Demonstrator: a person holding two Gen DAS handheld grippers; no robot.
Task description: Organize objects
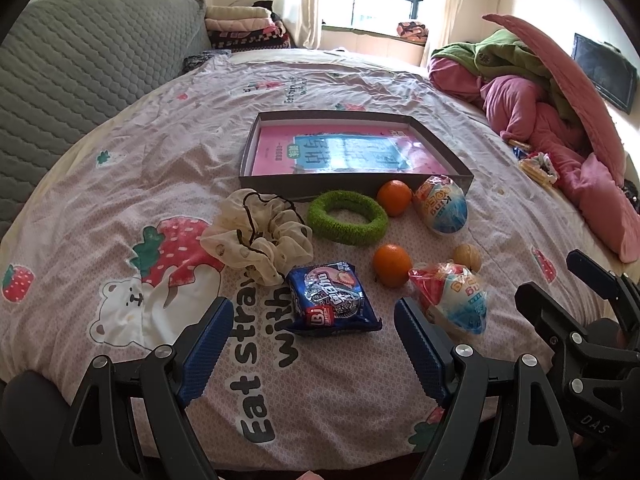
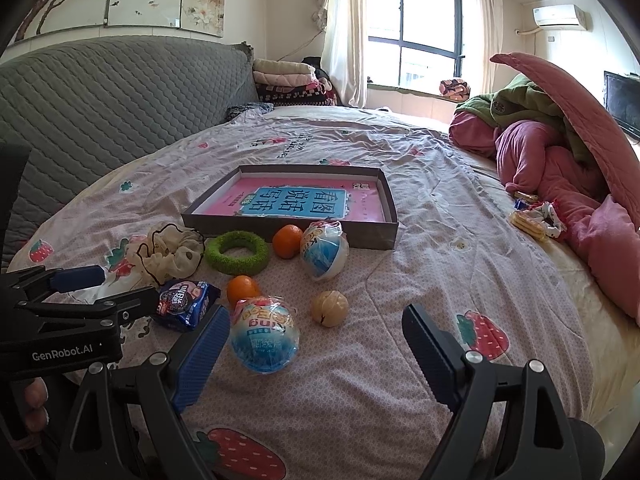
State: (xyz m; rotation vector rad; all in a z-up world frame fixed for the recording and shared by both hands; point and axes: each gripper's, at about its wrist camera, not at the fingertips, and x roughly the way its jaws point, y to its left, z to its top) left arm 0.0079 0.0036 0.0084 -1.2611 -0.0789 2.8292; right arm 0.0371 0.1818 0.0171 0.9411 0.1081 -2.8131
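Note:
On the bedspread lies a grey shallow box (image 1: 356, 181) (image 2: 288, 227) with a pink book inside. In front of it lie a cream scrunchie (image 1: 256, 236) (image 2: 170, 254), a green ring (image 1: 347, 217) (image 2: 237, 252), two oranges (image 1: 394, 198) (image 1: 392, 265), two wrapped egg toys (image 1: 442, 204) (image 1: 454, 300), a walnut (image 1: 467, 257) (image 2: 330, 308) and a blue cookie pack (image 1: 332, 298) (image 2: 186, 304). My left gripper (image 1: 314, 346) is open and empty just short of the cookie pack. My right gripper (image 2: 316, 348) is open and empty, its left finger beside the near egg toy (image 2: 264, 336).
A grey quilted headboard (image 1: 88, 60) runs along the left. Pink and green bedding (image 1: 540, 112) is piled at the right, with small snack packs (image 1: 536, 164) beside it. Folded blankets (image 1: 244, 28) are stacked at the back by the window.

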